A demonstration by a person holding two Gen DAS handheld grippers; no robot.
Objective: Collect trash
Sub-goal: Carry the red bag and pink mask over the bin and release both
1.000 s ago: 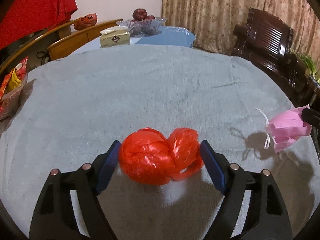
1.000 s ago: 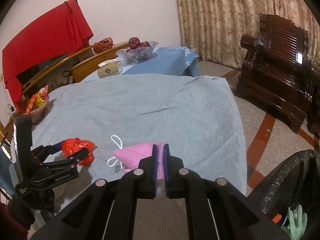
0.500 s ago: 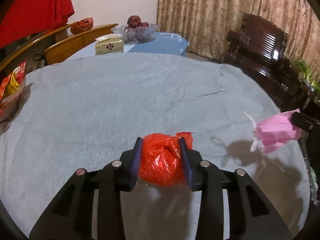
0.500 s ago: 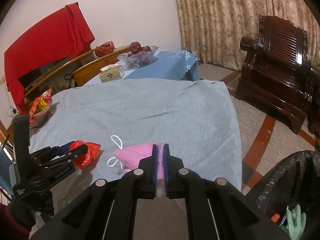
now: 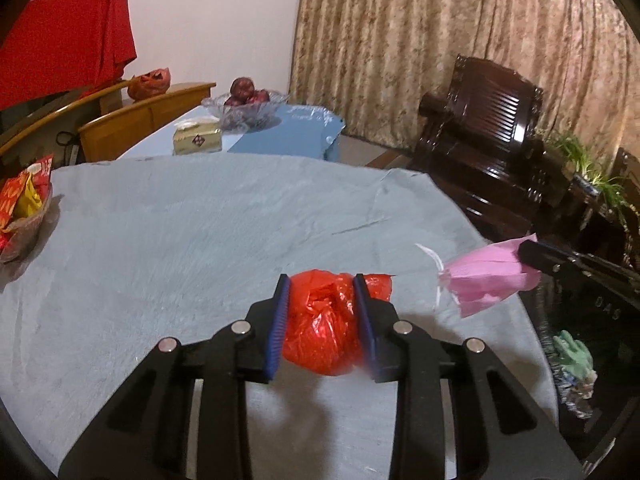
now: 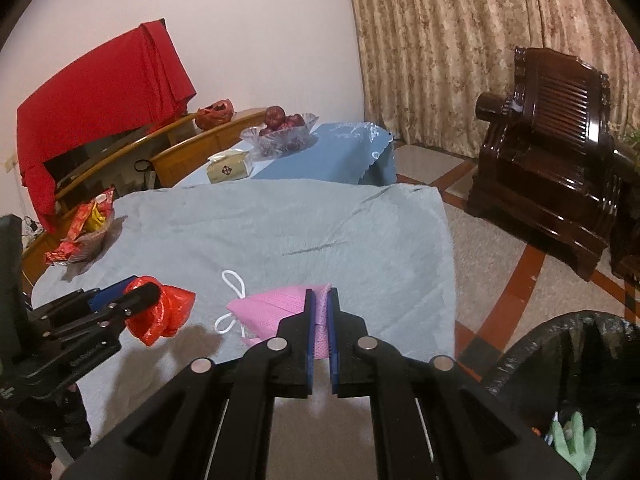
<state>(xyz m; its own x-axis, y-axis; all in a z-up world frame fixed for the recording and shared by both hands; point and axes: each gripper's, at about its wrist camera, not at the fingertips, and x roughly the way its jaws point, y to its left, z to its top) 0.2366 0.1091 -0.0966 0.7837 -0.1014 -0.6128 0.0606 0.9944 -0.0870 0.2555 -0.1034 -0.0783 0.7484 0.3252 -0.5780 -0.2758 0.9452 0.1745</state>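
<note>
My left gripper (image 5: 322,288) is shut on a crumpled red plastic bag (image 5: 320,328) and holds it lifted above the grey tablecloth (image 5: 180,240). The bag also shows in the right wrist view (image 6: 160,312) at the left. My right gripper (image 6: 320,300) is shut on a pink face mask (image 6: 276,312) with white ear loops, held off the table's near edge. The mask shows at the right of the left wrist view (image 5: 488,280). A black-lined trash bin (image 6: 560,360) stands on the floor at the lower right, with a green glove (image 6: 572,444) in it.
A snack basket (image 5: 24,216) sits at the table's left edge. A tissue box (image 5: 198,140) and a glass fruit bowl (image 5: 248,104) stand on the blue-covered table behind. A dark wooden armchair (image 6: 548,168) stands at the right, wooden chairs at the back left.
My left gripper closed on the red bag and lifted it off the cloth, moving right. My right gripper kept hold of the mask and rose slightly.
</note>
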